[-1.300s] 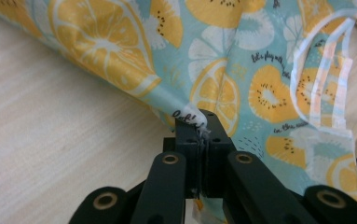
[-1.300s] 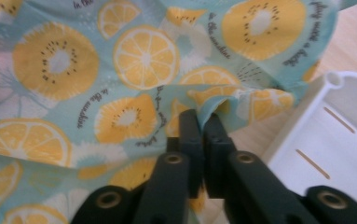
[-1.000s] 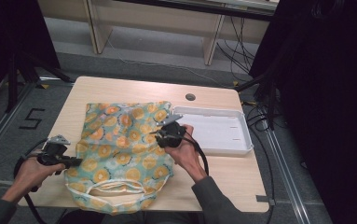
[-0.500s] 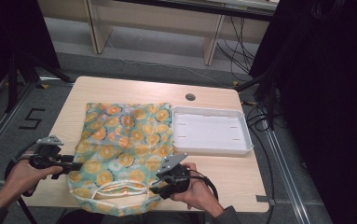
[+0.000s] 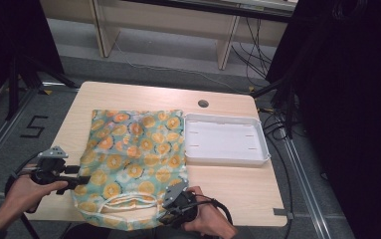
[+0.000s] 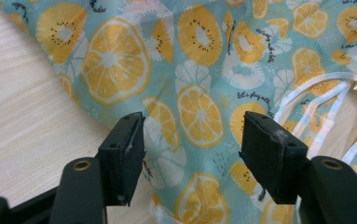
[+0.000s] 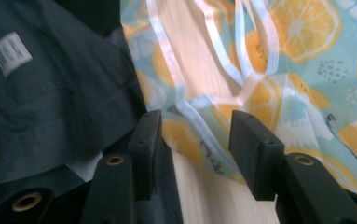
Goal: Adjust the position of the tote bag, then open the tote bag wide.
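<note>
A teal cloth bag (image 5: pixel 133 154) printed with orange and lemon slices lies flat on the wooden table (image 5: pixel 128 94). Its white handles (image 5: pixel 128 201) sit at the near edge. My left gripper (image 5: pixel 77 178) stands open at the bag's left edge. In the left gripper view its jaws straddle the printed cloth (image 6: pixel 204 56), the gripper (image 6: pixel 192 140) low over it, with the handles (image 6: pixel 316 107) at the right. My right gripper (image 5: pixel 164 215) is open at the bag's near right corner. The right gripper view has this gripper (image 7: pixel 195 140) over the white-trimmed hem (image 7: pixel 213 135), close to the handles (image 7: pixel 204 56).
A white tray (image 5: pixel 225 118) stands to the right of the bag, with nothing in it. A round cable hole (image 5: pixel 203 103) is in the table behind it. Dark clothing (image 7: pixel 50 102) hangs beyond the table's near edge, left of the right jaws.
My right gripper has moved from the bag's upper right part back to its near right corner. The bag now lies flatter. My left gripper has stayed at the left edge.
</note>
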A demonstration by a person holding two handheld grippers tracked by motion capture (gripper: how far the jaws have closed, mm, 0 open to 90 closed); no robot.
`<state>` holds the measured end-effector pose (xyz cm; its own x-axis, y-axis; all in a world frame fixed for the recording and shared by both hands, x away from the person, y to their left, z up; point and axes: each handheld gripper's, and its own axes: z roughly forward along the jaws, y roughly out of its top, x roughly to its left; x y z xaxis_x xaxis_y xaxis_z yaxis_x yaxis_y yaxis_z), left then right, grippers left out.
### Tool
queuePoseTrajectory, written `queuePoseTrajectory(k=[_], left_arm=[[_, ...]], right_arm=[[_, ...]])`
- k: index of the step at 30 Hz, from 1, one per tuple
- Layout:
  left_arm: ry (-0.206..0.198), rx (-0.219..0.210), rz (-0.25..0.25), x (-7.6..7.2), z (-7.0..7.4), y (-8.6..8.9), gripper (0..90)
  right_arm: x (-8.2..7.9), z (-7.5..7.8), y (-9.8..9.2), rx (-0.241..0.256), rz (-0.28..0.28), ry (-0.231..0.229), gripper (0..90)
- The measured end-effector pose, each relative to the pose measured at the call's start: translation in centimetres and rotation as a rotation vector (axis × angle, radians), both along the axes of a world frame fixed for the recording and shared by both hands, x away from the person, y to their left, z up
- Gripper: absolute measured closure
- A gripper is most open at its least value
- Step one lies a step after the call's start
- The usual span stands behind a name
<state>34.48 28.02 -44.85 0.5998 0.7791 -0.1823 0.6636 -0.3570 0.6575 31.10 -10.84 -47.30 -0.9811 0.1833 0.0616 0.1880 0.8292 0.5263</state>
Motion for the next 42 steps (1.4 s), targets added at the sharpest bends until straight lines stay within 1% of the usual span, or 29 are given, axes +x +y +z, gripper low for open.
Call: queuePoseTrajectory(k=[1, 3, 4, 5, 6, 7, 8, 9, 11, 12, 14, 17, 20, 21, 22, 23, 25, 27, 29, 31, 33, 34, 35, 37, 38, 39, 40, 41, 42], left_arm=[[0.000, 0.009, -0.005, 0.0, 0.1, 0.1, 38.5], [0.001, 0.010, -0.008, 0.0, 0.1, 0.1, 37.6], [0.002, -0.007, 0.005, -0.1, 0.0, -0.1, 37.6], [0.004, 0.005, -0.014, -0.1, 0.1, 0.1, 36.9], [0.004, 0.001, -0.010, -0.1, 0.1, 0.0, 35.8], [-0.002, -0.007, -0.012, -0.1, 0.1, 0.0, 35.2], [-0.017, -0.008, -0.005, -0.1, 0.0, -0.2, 35.1], [0.002, 0.015, -0.014, -0.1, 0.2, -0.1, 34.5], [-0.003, -0.008, -0.017, -0.1, 0.1, -0.2, 33.5], [-0.020, -0.014, -0.012, -0.1, 0.0, -0.4, 33.3], [0.001, -0.005, -0.022, -0.3, 0.1, -0.4, 32.7], [-0.015, -0.016, -0.028, -0.6, 0.2, -0.7, 30.6], [-0.039, -0.027, -0.048, -1.2, 0.3, -1.0, 28.5], [-0.033, -0.017, -0.067, -1.4, 0.5, -1.0, 28.2], [-0.040, -0.022, -0.070, -1.7, 0.6, -1.2, 27.7], [-0.041, -0.035, -0.061, -1.9, 0.6, -1.4, 27.4], [-0.053, -0.024, -0.096, -2.3, 0.8, -1.6, 27.2], [-0.062, -0.045, -0.091, -2.6, 0.8, -2.0, 26.9], [-0.057, -0.025, -0.116, -2.6, 1.0, -2.2, 26.8], [-0.062, -0.011, -0.126, -2.6, 1.0, -2.4, 26.7], [-0.069, -0.017, -0.111, -2.6, 1.0, -2.5, 26.7], [-0.078, -0.030, -0.103, -2.6, 0.9, -2.6, 26.7], [-0.077, -0.014, -0.116, -2.7, 1.1, -2.4, 26.7], [-0.088, -0.052, -0.094, -3.0, 1.0, -2.5, 26.4], [-0.087, -0.035, -0.108, -3.1, 1.2, -2.2, 26.5], [-0.091, -0.050, -0.094, -3.3, 1.3, -2.3, 26.4], [-0.112, -0.047, -0.102, -3.4, 1.4, -2.1, 26.3], [-0.125, -0.089, -0.077, -3.4, 1.4, -2.3, 26.3], [-0.139, -0.087, -0.067, -3.4, 1.5, -2.2, 26.3]], right_arm=[[0.1, -0.1, 0.0, -0.011, 0.011, -0.011, 57.1], [0.0, -0.5, 0.0, -0.034, -0.005, 0.009, 58.6], [0.1, -0.6, 0.0, -0.034, 0.008, 0.004, 60.5], [0.1, -0.6, 0.0, -0.039, 0.012, 0.009, 62.8], [0.2, -0.6, 0.0, -0.032, 0.039, -0.008, 65.6], [0.0, -0.7, -0.1, -0.036, 0.021, 0.016, 68.5], [0.1, -0.8, -0.1, -0.043, 0.046, 0.008, 70.9], [0.1, -0.9, -0.2, -0.053, 0.062, 0.006, 76.2], [0.1, -1.1, -0.3, -0.066, 0.069, 0.018, 82.6], [0.1, -1.2, -0.3, -0.061, 0.084, 0.003, 85.4], [0.1, -1.0, -0.3, -0.062, 0.096, 0.013, 89.2], [0.0, -0.6, -0.3, -0.038, 0.098, 0.009, 90.0], [-0.1, -0.1, -0.4, -0.011, 0.070, 0.036, 90.0], [0.2, 0.1, -0.4, 0.007, 0.087, 0.013, 90.0], [0.0, 0.3, -0.4, 0.018, 0.062, 0.037, 90.0], [0.1, 0.6, -0.4, 0.032, 0.068, 0.034, 90.0], [0.2, 1.0, -0.5, 0.052, 0.051, 0.019, 90.0], [0.3, 1.3, -0.4, 0.075, 0.036, 0.030, 90.0], [0.3, 1.5, -0.5, 0.076, 0.004, 0.040, 90.0], [1.0, 1.7, -0.4, 0.112, 0.053, -0.005, 90.0], [1.2, 2.1, -0.4, 0.125, 0.019, 0.011, 90.0], [1.4, 2.4, -0.4, 0.133, 0.012, 0.008, 90.0], [1.6, 2.6, -0.3, 0.143, 0.004, 0.001, 90.0], [2.2, 3.3, -0.3, 0.173, -0.016, -0.004, 90.0], [2.4, 3.8, -0.3, 0.195, -0.022, -0.003, 90.0], [2.7, 4.1, -0.3, 0.213, -0.023, -0.024, 90.0], [3.0, 4.6, -0.2, 0.233, -0.025, -0.026, 90.0], [3.3, 4.9, -0.2, 0.242, -0.036, -0.041, 90.0], [3.7, 5.3, -0.2, 0.249, -0.062, -0.037, 90.0]])
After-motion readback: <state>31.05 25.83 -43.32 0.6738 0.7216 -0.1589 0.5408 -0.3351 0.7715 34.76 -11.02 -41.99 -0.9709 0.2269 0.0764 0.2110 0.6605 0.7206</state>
